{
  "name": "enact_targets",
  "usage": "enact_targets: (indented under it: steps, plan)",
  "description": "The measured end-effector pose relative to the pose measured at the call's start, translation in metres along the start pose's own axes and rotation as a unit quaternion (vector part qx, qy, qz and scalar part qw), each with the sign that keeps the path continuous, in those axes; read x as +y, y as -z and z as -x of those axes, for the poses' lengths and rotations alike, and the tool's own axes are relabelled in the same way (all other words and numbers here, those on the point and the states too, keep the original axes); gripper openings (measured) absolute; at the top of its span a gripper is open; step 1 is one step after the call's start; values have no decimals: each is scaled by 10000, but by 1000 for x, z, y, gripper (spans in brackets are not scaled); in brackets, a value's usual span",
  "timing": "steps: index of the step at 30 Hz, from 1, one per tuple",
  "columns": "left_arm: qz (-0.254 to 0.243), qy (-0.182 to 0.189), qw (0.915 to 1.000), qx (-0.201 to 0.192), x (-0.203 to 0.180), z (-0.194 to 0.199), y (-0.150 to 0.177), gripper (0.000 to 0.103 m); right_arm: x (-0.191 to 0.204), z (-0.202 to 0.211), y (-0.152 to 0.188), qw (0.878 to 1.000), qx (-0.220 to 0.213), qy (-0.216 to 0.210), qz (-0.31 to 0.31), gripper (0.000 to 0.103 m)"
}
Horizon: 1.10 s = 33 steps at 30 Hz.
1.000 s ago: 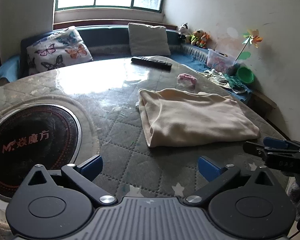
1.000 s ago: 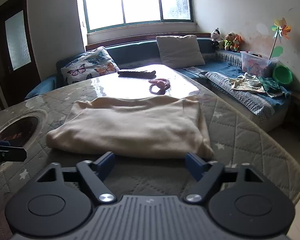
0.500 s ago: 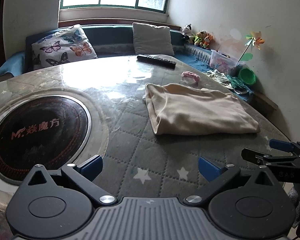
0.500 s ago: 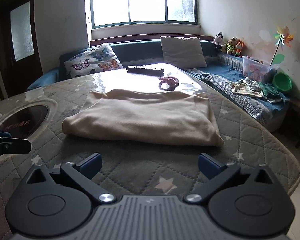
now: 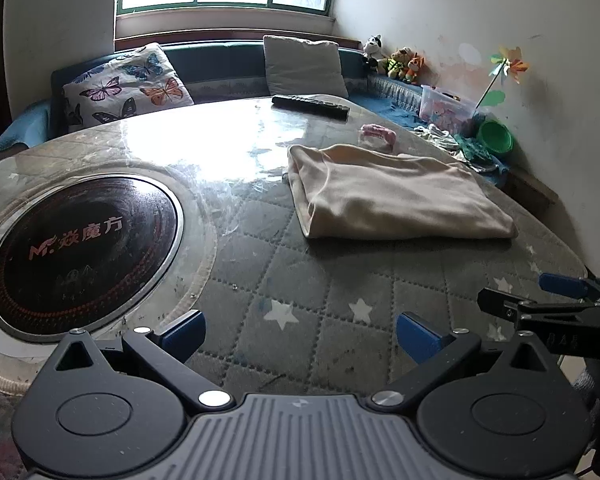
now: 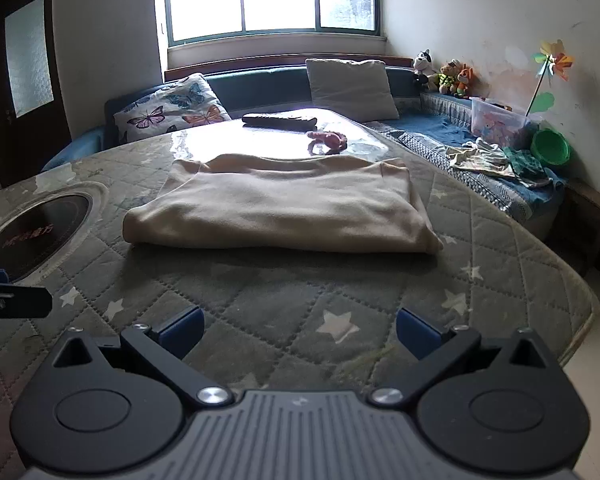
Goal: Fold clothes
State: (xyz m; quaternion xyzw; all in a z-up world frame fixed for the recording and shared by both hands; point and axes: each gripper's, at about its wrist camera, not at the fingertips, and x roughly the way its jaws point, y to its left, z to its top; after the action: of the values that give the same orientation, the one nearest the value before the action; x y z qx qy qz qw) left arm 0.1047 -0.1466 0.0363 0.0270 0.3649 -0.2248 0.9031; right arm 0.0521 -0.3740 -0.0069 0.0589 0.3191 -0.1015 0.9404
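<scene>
A folded beige garment (image 5: 392, 196) (image 6: 284, 208) lies flat on the quilted round table (image 5: 308, 292) (image 6: 284, 304). My left gripper (image 5: 300, 334) hangs open over the near part of the table, well short of the garment, with nothing between its fingers. My right gripper (image 6: 298, 330) is open too, empty, near the table's front edge and short of the garment's near fold. In the left wrist view the right gripper (image 5: 540, 300) shows at the right edge. One finger of the left gripper (image 6: 12, 300) shows at the left edge of the right wrist view.
A round black hob (image 5: 80, 248) (image 6: 36, 232) is set into the table at the left. A remote control (image 5: 310, 105) (image 6: 280, 121) and a pink item (image 5: 378, 132) (image 6: 327, 139) lie beyond the garment. A sofa with cushions (image 6: 352, 82), loose clothes (image 6: 496, 160) and a green bowl (image 6: 550, 147) runs behind and right.
Both grippers have drawn back from the garment toward the table's near edge, so more bare quilt shows before them. The right gripper's jaws stand wider than a second ago.
</scene>
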Motion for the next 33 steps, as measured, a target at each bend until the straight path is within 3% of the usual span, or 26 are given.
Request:
enact_targets:
  steps: [33]
  plan:
    - [-436, 157, 9988, 137, -33, -4, 14, 103, -2, 6, 11, 9998, 89, 8, -175, 103]
